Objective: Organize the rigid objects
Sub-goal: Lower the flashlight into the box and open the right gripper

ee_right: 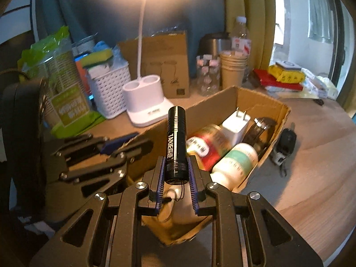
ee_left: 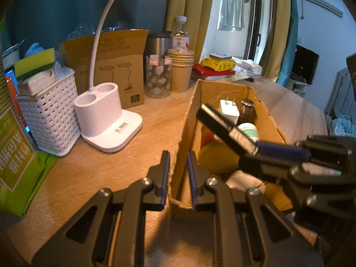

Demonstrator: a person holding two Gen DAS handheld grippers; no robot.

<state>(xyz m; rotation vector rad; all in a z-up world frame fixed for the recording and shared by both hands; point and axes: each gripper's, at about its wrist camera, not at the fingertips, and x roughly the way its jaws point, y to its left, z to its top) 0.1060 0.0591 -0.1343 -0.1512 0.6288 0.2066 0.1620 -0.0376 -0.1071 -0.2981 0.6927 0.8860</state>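
Your right gripper (ee_right: 176, 170) is clamped on the rear end of a black flashlight (ee_right: 175, 142), which rises at frame centre of the right wrist view, its front end over the near wall of the open cardboard box (ee_right: 224, 105). Your left gripper (ee_left: 177, 173) is closed down on the box's near-left wall, one finger on each side of the cardboard edge at lower centre of its own view. Inside the box lie a white charger (ee_right: 237, 124) with prongs up, a dark jar (ee_right: 259, 131), a red-labelled can (ee_right: 209, 144) and a white bottle with a green label (ee_right: 235, 163); these fill the far half. The left wrist view shows the flashlight (ee_left: 224, 130) from the side, crossing from the right gripper (ee_left: 255, 148) at right of frame toward the charger (ee_left: 229, 110), and hiding part of the box's contents. Only the right wrist view shows the black car key (ee_right: 284, 144) on the table (ee_right: 311, 178) just outside the box's right wall. To the left of the box stand a white desk lamp (ee_left: 109, 122), a white basket (ee_left: 51, 115) and a stack of paper cups (ee_left: 181, 69).
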